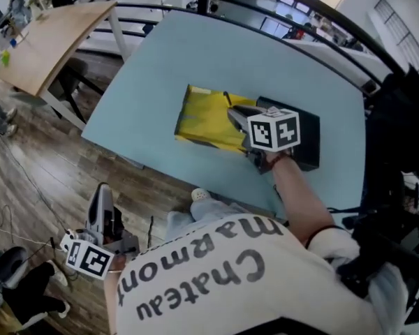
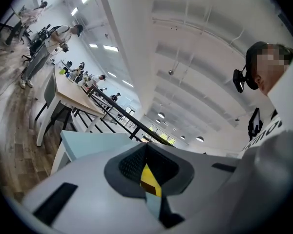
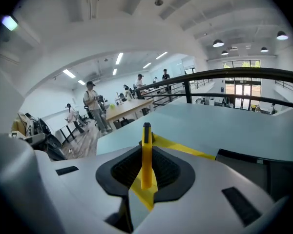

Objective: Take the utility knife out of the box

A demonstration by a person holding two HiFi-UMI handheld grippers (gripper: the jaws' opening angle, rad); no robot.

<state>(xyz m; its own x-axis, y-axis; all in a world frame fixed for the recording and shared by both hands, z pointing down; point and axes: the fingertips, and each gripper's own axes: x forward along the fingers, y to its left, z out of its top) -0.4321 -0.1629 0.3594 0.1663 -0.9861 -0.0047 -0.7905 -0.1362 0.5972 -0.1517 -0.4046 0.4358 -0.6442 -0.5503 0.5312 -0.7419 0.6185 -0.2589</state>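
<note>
A yellow utility knife with a black slider stands up between the jaws of my right gripper, which is shut on it. In the head view that gripper hovers over the yellow box part, beside the black box part on the light blue table. The knife's dark tip pokes out past the jaws. My left gripper hangs low at the person's side, off the table, jaws together and holding nothing. Through its narrow slit only a sliver of yellow shows.
A wooden desk stands at the far left beyond the table's corner. A black railing runs behind the table. Dark bags and gear crowd the right side. Wooden floor lies below the table's near edge.
</note>
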